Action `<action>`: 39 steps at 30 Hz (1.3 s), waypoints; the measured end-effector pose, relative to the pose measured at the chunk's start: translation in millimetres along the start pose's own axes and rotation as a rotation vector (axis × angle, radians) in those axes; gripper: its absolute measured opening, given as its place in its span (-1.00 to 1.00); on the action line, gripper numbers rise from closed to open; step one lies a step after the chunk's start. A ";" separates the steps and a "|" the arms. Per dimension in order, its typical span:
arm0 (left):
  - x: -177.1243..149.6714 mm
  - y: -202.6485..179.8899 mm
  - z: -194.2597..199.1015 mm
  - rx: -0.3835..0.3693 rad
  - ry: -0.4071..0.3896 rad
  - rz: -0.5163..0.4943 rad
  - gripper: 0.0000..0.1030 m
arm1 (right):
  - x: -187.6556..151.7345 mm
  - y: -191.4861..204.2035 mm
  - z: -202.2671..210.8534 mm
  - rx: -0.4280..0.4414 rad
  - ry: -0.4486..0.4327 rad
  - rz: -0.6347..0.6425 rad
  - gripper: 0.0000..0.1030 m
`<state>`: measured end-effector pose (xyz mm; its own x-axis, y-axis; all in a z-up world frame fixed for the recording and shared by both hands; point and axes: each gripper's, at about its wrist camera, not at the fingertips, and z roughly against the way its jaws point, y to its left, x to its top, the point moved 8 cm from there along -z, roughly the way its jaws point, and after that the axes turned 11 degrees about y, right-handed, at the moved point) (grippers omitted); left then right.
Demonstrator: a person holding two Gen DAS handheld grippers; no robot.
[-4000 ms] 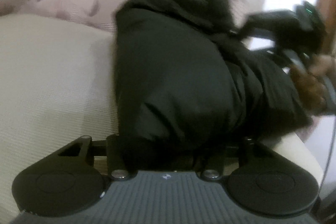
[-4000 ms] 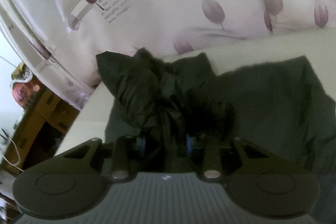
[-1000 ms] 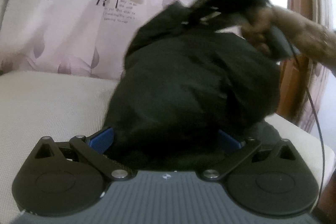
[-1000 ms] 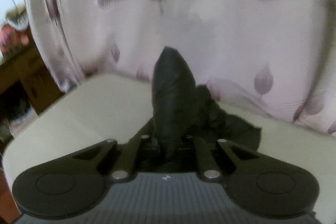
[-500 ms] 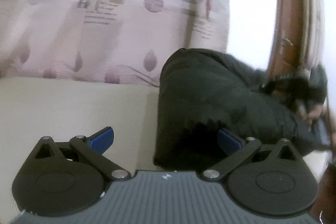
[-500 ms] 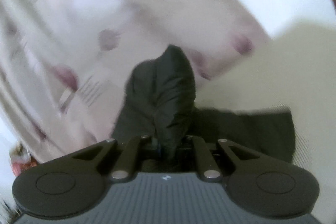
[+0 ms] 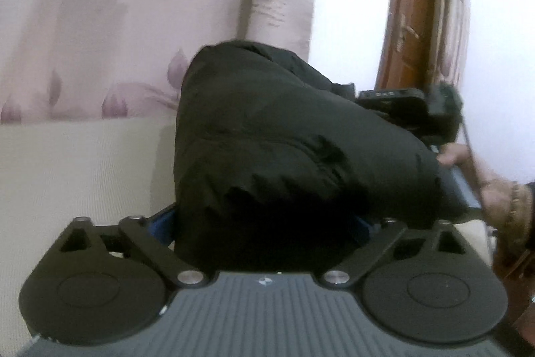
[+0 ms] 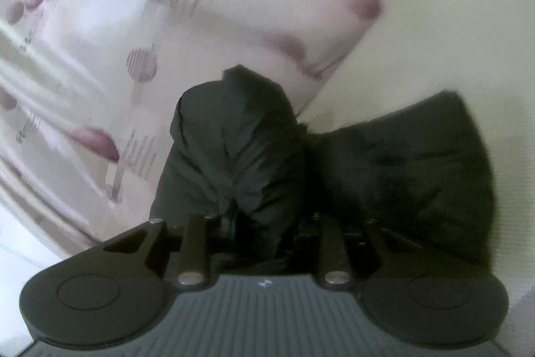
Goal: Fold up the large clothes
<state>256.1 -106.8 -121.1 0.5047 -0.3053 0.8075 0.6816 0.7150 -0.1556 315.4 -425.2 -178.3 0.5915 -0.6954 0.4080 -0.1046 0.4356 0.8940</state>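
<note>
The black jacket (image 7: 284, 149) is lying bunched on the cream cushion (image 7: 67, 173), its length running toward the curtain (image 7: 117, 22). The left gripper (image 7: 260, 223) is closing around its near end. The right gripper (image 8: 264, 223) is opening, fabric between its jaws. Bare cushion is lying leftward.

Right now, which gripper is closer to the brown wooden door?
Right. The right gripper, jaws opening around a bunch of black jacket, is at the jacket's end by the door. The left gripper, jaws closing with jacket between them, is at the opposite end.
</note>
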 end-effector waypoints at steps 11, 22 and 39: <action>-67.2 20.8 98.1 0.106 0.043 0.133 0.76 | -74.4 100.2 -132.3 0.125 0.350 0.272 -0.51; -12.3 6.5 166.9 0.211 -0.161 0.122 1.00 | -46.5 156.5 -63.8 -0.138 0.195 0.590 -0.81; 27.8 -34.6 49.7 0.210 -0.115 0.067 1.00 | -32.9 43.2 -45.4 0.009 0.114 0.207 -0.74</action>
<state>220.2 -108.8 -64.9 0.4731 -0.1879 0.8607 0.5173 0.8501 -0.0988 327.7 -357.6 -161.5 0.6434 -0.5223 0.5597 -0.2396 0.5570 0.7952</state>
